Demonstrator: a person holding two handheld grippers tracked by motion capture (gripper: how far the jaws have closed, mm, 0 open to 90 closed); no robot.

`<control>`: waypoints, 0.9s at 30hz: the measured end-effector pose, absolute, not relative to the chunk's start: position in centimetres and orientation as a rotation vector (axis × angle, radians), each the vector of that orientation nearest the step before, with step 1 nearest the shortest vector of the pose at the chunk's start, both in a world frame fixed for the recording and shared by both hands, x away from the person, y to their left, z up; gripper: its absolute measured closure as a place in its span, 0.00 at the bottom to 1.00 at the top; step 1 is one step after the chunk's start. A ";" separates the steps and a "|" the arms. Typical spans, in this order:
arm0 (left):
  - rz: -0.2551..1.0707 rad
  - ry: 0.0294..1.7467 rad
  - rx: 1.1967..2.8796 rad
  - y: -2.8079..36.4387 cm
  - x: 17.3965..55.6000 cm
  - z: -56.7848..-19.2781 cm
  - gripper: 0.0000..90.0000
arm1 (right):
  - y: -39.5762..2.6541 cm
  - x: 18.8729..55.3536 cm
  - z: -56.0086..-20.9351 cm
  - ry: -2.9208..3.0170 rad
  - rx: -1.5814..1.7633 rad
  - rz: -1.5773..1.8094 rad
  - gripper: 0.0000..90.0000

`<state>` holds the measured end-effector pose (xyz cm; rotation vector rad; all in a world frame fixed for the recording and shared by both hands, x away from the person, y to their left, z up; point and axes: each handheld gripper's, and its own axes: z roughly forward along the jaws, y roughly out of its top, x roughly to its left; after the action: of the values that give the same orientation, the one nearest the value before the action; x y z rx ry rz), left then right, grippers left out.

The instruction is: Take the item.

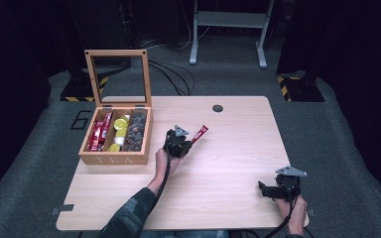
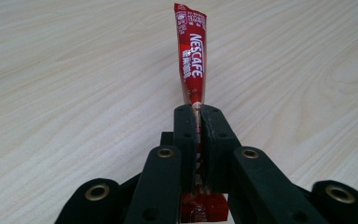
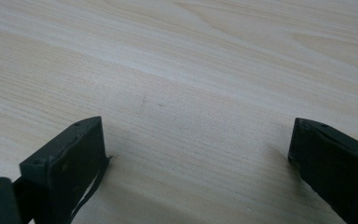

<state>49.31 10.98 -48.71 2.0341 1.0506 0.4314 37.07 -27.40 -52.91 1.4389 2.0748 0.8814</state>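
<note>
A red Nescafe stick sachet is clamped near its lower end in my left gripper, whose jaws are pressed together on it. In the high view that sachet sticks out up and to the right from the left gripper, just right of the wooden tea box. My right gripper rests low at the table's front right corner. Its jaws stand wide apart over bare wood, with nothing between them.
The tea box has its glass lid propped upright. Its compartments hold red sachets, yellow capsules and dark wrapped pieces. A round cable hole sits near the table's far edge. Cables run across the floor behind.
</note>
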 end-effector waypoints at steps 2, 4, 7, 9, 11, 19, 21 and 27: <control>0.421 1.062 2.034 10.8 49.4 -48.9 0.95 | -27.4 37.1 -52.9 2.075 1.437 0.881 0.04; 0.419 1.052 2.050 10.6 49.5 -49.1 0.95 | -27.4 37.1 -52.9 2.075 1.437 0.881 0.04; 0.418 1.054 2.064 10.5 49.7 -49.5 0.95 | -27.3 37.0 -52.9 2.071 1.447 0.876 0.04; 0.414 1.074 2.046 10.3 49.8 -49.8 0.95 | -27.3 37.0 -52.9 2.072 1.441 0.877 0.04; 0.413 1.072 2.060 10.3 49.9 -49.9 0.95 | -27.3 37.0 -52.9 2.071 1.441 0.876 0.04; 0.404 1.088 2.074 9.8 50.2 -50.5 0.95 | -27.3 37.0 -52.9 2.070 1.440 0.875 0.04; 0.401 1.091 2.076 9.7 50.3 -50.7 0.95 | -27.3 37.0 -52.9 2.070 1.440 0.876 0.04; 0.398 1.089 2.096 9.4 50.5 -51.0 0.94 | -27.3 37.0 -52.9 2.067 1.439 0.878 0.04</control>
<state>50.48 9.42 -51.01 2.0964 1.0889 0.3978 36.98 -27.28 -52.90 1.4390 2.0672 0.8777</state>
